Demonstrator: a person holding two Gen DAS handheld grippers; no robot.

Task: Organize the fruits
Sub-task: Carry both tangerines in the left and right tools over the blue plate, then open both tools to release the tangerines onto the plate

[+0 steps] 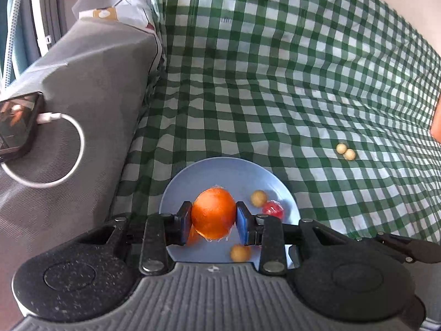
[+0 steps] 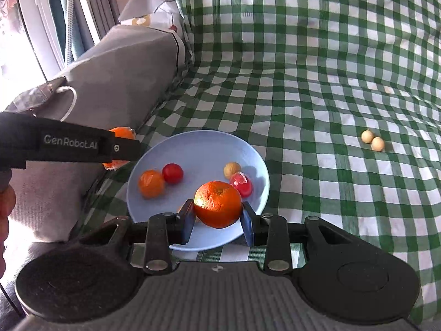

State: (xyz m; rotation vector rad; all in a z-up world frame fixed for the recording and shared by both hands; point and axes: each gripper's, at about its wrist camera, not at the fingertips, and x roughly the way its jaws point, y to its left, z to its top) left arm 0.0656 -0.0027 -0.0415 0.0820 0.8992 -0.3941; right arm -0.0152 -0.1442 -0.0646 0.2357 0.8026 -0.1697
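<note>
A light blue plate lies on the green checked cloth; it also shows in the left wrist view. My left gripper is shut on a wrapped orange above the plate's left part; from the right wrist view that gripper is at the plate's left rim. My right gripper is shut on a bare orange over the plate's near side. On the plate lie a small wrapped orange, a red fruit, a wrapped red fruit and a beige ball.
Two beige balls lie together on the cloth to the right, also in the left wrist view. A grey cushion rises at the left, with a phone and white cable on it.
</note>
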